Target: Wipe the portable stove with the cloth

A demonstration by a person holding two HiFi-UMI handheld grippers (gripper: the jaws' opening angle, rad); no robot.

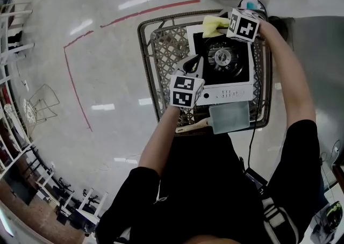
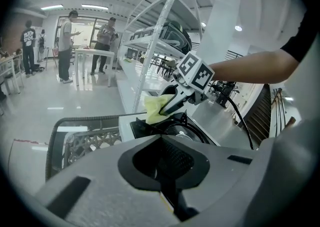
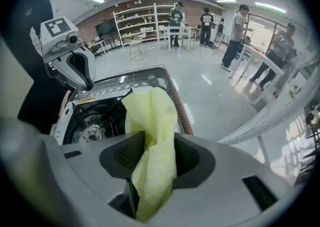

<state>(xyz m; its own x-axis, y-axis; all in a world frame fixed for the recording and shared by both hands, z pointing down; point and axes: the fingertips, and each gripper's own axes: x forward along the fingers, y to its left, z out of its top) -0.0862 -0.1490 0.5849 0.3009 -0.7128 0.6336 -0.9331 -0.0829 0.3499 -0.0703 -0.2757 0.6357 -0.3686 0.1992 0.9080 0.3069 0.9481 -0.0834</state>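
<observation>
Cloth point(image 3: 150, 108) clamped in right gripper point(image 3: 150, 141) at stove's point(image 1: 236, 93) far corner could snag on burner point(image 1: 222, 56) and pull free; left gripper point(image 2: 161, 140) jaws together, empty.

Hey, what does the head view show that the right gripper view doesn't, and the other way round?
Only the head view shows the grey flat pad at the table's near edge and the marker cube on the right gripper. Only the right gripper view shows that gripper's jaws clamped on the yellow cloth, plus people and shelves across the room. Both show the portable stove with its burner, the cloth, the left gripper and the wicker table.
</observation>
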